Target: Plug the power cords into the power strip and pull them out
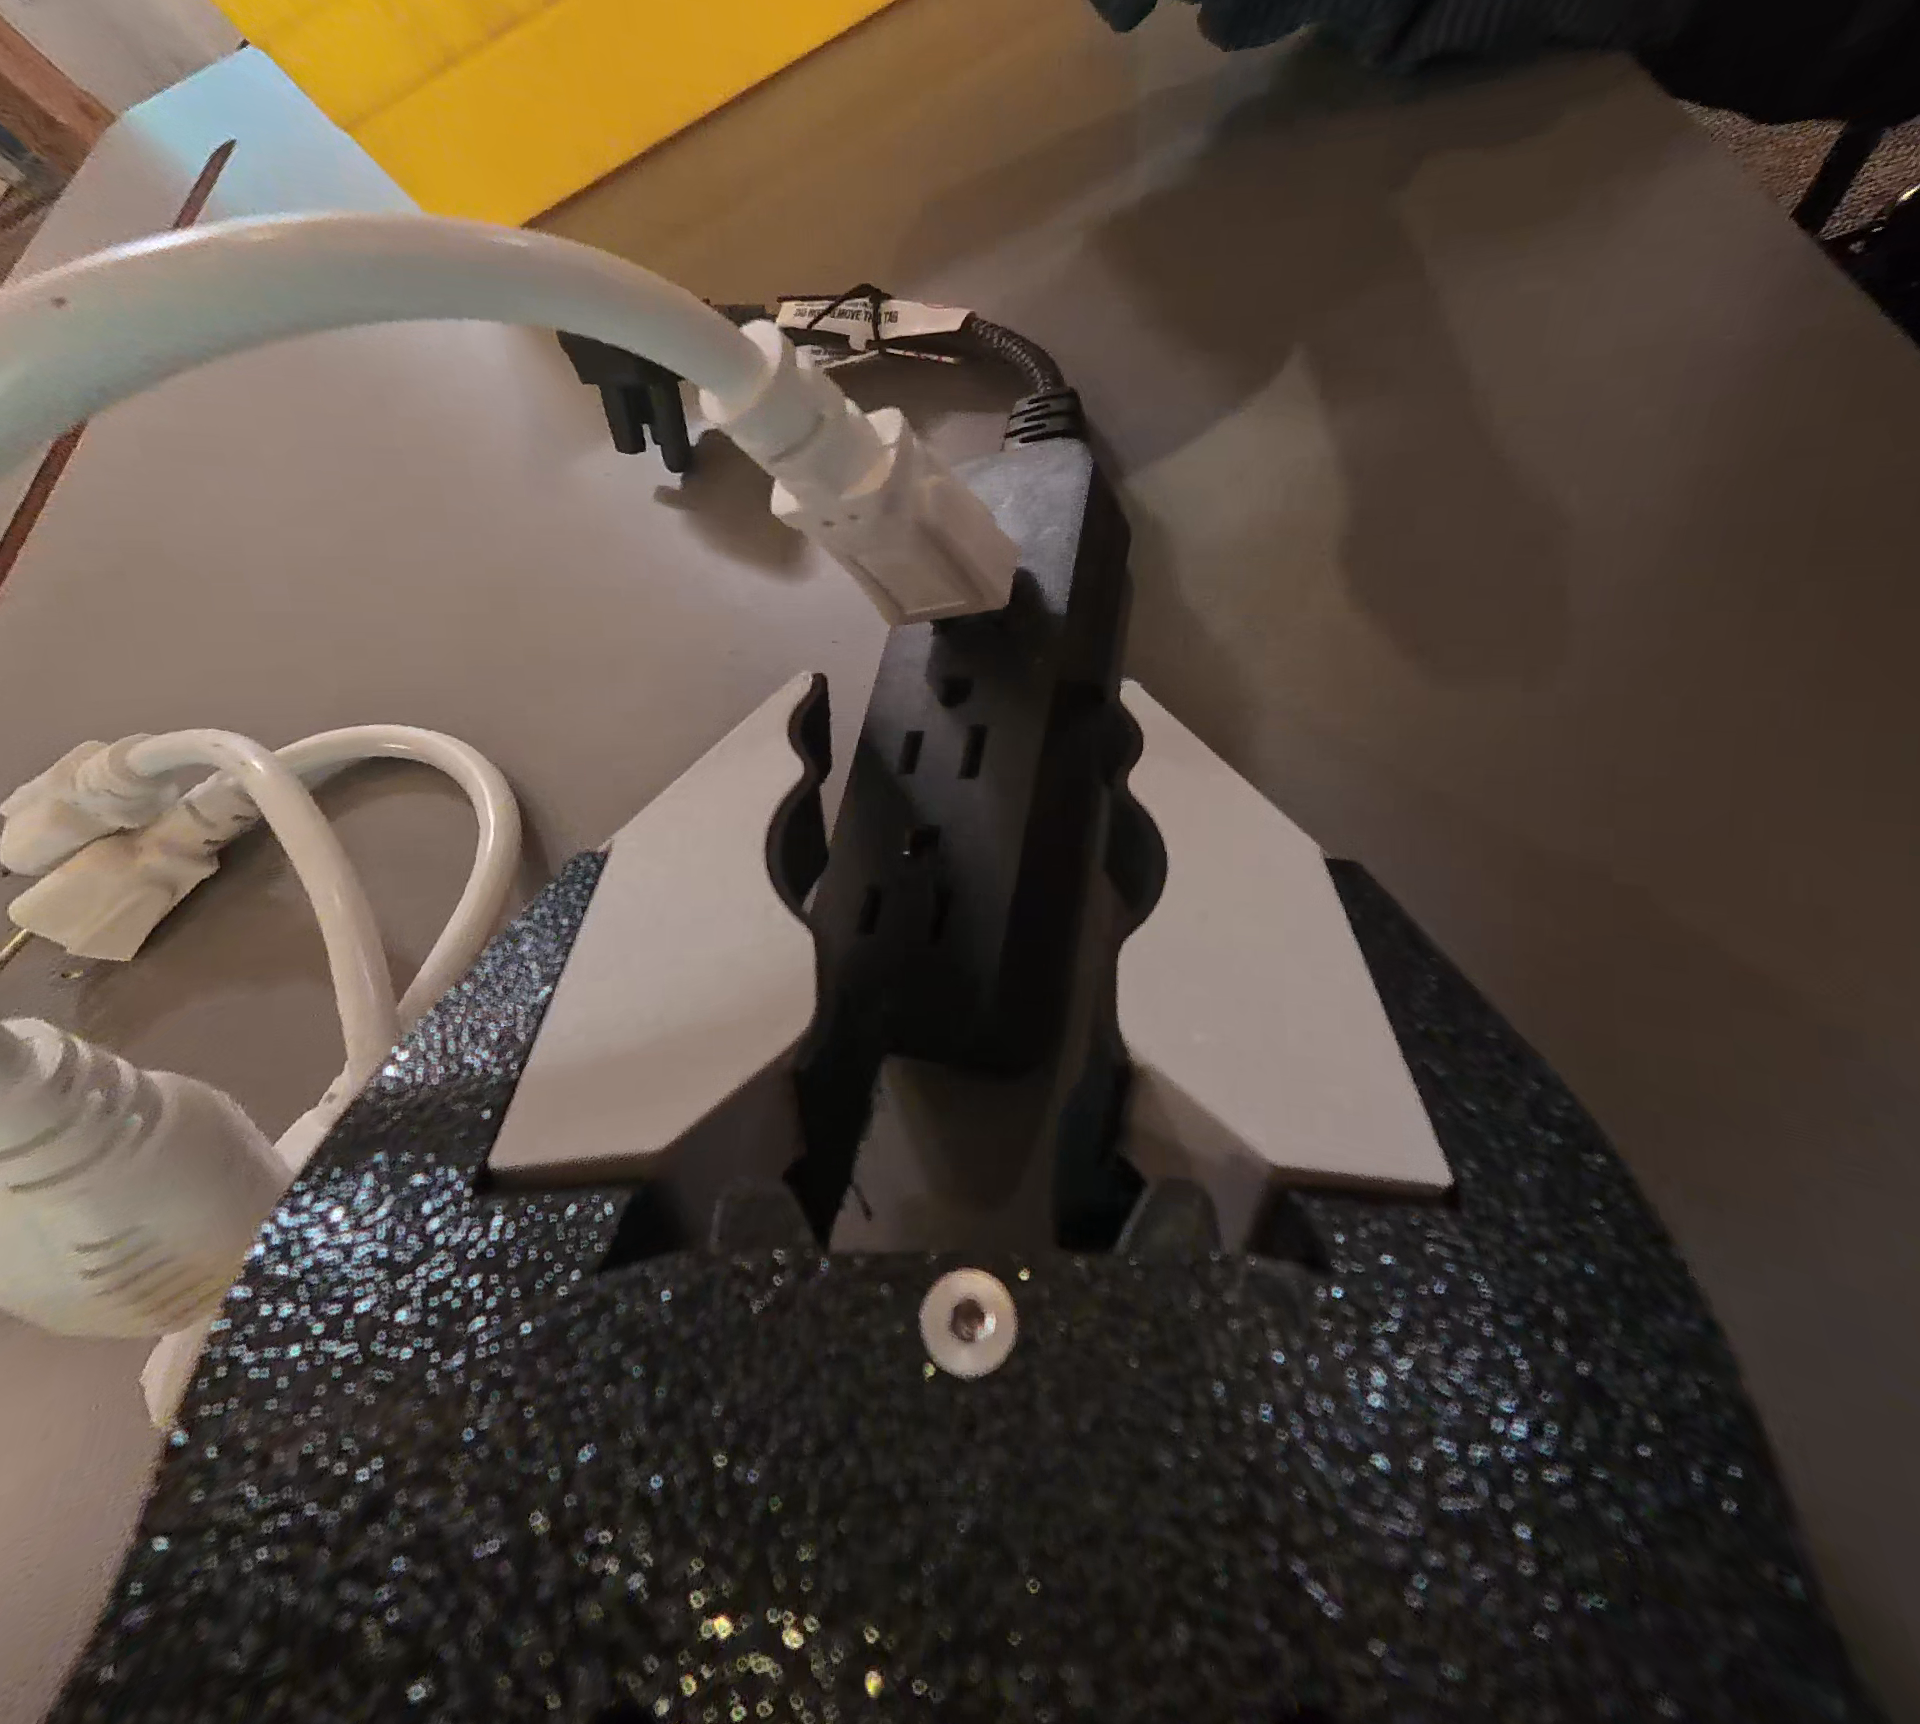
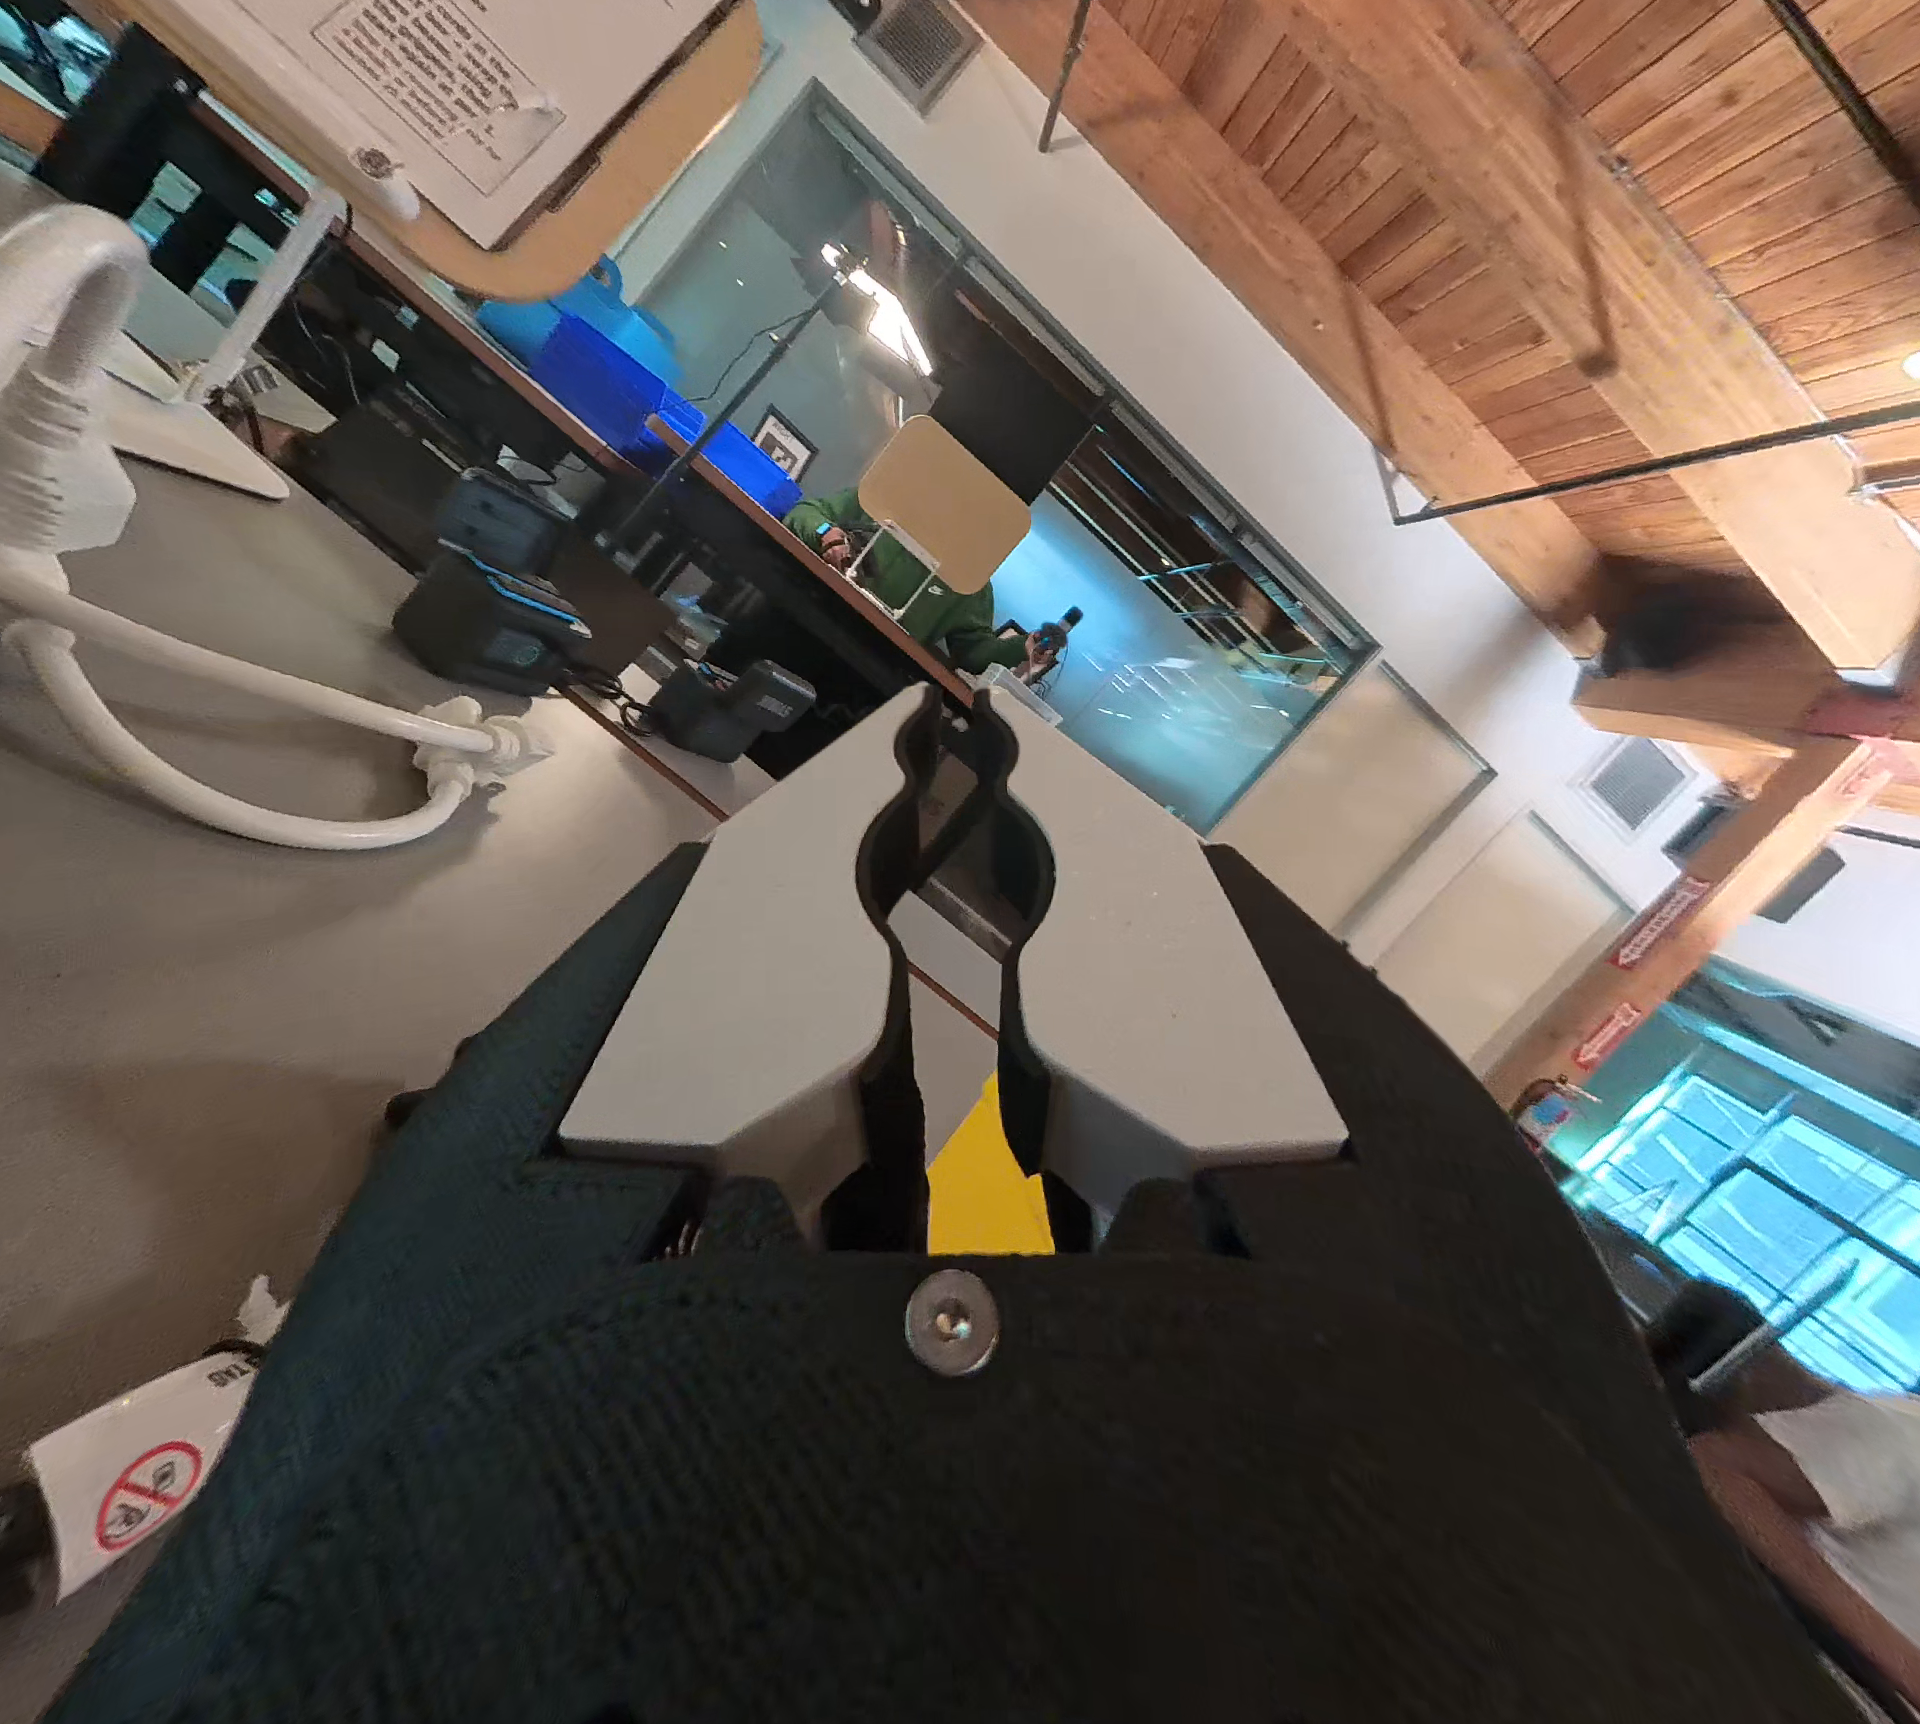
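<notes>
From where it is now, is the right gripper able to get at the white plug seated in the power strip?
Probably not directly: the right gripper points up at the room, tongs nearly closed, empty. The white plug in the power strip stands uncovered, though.

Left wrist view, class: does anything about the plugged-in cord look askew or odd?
Yes. The white plug sits tilted in the black power strip, leaning over instead of seated flush, apparently only partly inserted. The left claw grips the strip's sides.

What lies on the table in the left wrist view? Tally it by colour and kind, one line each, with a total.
White cord ends: 4
Black power strip: 1
Black plug: 1
Yellow bin: 1
Total: 7
</notes>
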{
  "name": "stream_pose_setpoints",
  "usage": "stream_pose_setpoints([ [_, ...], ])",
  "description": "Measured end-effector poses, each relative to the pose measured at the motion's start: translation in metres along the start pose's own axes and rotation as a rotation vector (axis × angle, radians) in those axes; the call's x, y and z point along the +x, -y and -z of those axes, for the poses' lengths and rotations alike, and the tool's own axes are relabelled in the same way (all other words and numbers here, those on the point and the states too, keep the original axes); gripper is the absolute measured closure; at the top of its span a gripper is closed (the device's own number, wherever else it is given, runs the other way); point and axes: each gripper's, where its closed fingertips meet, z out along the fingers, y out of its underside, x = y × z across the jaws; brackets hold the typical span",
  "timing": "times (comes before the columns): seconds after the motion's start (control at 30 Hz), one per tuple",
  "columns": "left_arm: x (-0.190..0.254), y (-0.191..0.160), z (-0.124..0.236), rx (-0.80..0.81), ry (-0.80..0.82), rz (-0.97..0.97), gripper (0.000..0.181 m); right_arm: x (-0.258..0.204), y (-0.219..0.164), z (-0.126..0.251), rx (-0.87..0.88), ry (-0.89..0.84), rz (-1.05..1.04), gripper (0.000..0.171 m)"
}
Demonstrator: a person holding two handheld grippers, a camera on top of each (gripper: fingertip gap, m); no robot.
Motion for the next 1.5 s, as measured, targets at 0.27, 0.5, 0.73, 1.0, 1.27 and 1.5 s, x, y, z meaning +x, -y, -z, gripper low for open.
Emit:
stream_pose_setpoints([
  [0.27, 0.0, 0.0, 0.0, 0.001, 0.005, -0.003, 0.13, -0.023, 0.002, -0.004, -0.02, 0.027, 0.156, 0.168],
  [0.5, -0.008, 0.001, 0.002, 0.012, 0.073, -0.002, 0.112, -0.033, -0.003, -0.007, -0.043, 0.054, 0.221, 0.169],
  [0.73, -0.011, -0.001, 0.001, 0.0, 0.08, 0.023, 0.108, -0.031, -0.005, -0.007, -0.049, 0.049, 0.216, 0.17],
  [1.0, -0.014, -0.004, 0.001, -0.018, 0.076, 0.058, 0.107, -0.036, -0.007, -0.008, -0.056, 0.069, 0.232, 0.169],
  [1.27, -0.013, -0.008, -0.001, -0.045, 0.037, 0.111, 0.106, -0.039, -0.007, -0.008, -0.055, 0.081, 0.243, 0.169],
  [1.5, -0.013, -0.009, -0.001, -0.048, 0.027, 0.115, 0.109, -0.041, -0.005, -0.008, -0.049, 0.089, 0.257, 0.169],
])
